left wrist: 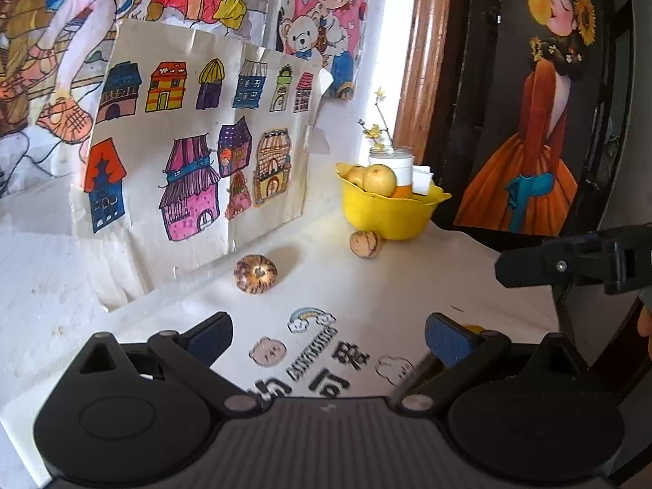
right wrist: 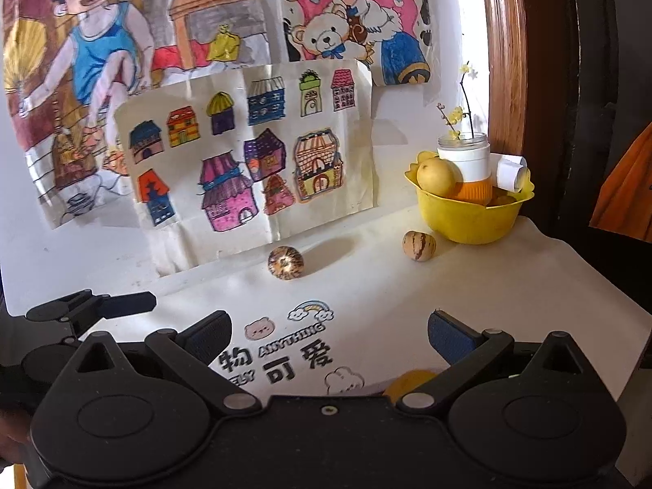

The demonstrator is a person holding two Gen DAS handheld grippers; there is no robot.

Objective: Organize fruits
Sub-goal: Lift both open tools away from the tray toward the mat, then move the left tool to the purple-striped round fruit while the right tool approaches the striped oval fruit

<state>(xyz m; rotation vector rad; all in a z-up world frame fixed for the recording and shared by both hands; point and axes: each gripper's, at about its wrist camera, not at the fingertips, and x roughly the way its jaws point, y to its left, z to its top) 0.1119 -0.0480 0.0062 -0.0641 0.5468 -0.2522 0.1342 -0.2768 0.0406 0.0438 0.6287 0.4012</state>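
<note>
Yellow bowl (right wrist: 468,220) with pears (right wrist: 436,177) and jar (right wrist: 466,163), two striped fruits (right wrist: 286,263) (right wrist: 419,245) on bench (right wrist: 366,285), left claw (left wrist: 328,340) agape, empty, right claw (right wrist: 330,336) agape, empty.

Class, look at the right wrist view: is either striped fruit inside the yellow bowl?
No: both striped fruits lie on the white cloth, outside the yellow bowl.

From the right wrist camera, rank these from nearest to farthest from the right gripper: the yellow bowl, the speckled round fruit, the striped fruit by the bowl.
Measured from the right gripper, which is open and empty:
1. Speckled round fruit, straight ahead, slightly left, on the white cloth.
2. Striped fruit, ahead to the right, just in front of the bowl.
3. Yellow bowl, far right, at the back by the wall.
</note>
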